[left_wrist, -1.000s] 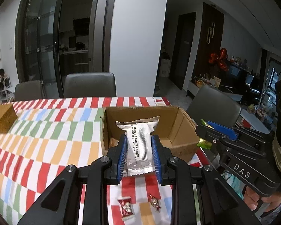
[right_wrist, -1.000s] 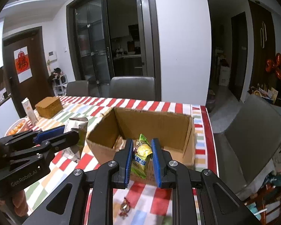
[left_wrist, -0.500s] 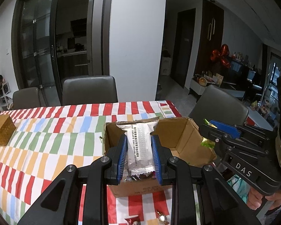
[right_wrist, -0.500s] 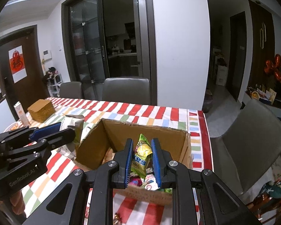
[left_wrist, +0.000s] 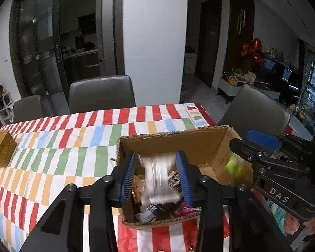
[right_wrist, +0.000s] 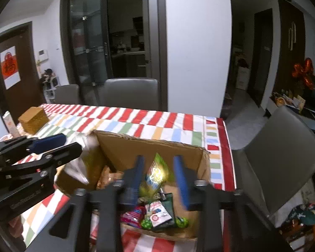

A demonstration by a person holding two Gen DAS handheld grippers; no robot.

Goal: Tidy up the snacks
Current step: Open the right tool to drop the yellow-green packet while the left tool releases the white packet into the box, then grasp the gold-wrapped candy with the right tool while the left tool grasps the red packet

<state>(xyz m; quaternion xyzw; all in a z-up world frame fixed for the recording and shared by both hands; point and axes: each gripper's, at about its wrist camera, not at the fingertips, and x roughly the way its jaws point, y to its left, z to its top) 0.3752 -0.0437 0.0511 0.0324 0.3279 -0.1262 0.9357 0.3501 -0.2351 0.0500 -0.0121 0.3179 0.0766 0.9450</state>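
An open cardboard box (left_wrist: 174, 134) stands on the striped tablecloth, with several snack packets in its bottom. Over it, my left gripper (left_wrist: 156, 157) has its jaws opening; a white packet (left_wrist: 159, 178), blurred, drops between the blue pads (left_wrist: 128, 178) without touching them. In the right wrist view, my right gripper (right_wrist: 158, 158) is also opening above the box (right_wrist: 153, 140). A green and yellow packet (right_wrist: 156, 172) hangs loose between its pads (right_wrist: 180, 176). Each gripper shows in the other's view: the right gripper (left_wrist: 262, 140) and the left gripper (right_wrist: 46, 145).
A brown woven block (left_wrist: 2, 151) sits at the table's far left, beside a small carton (right_wrist: 10, 121). Grey chairs (left_wrist: 101, 93) stand behind the table, and another chair (right_wrist: 283, 151) is at its right end. The box is close to the table's right edge.
Both grippers moved forward over the box, which now lies under them. Both jaws have parted, and the white packet and the green packet have come loose and are dropping.
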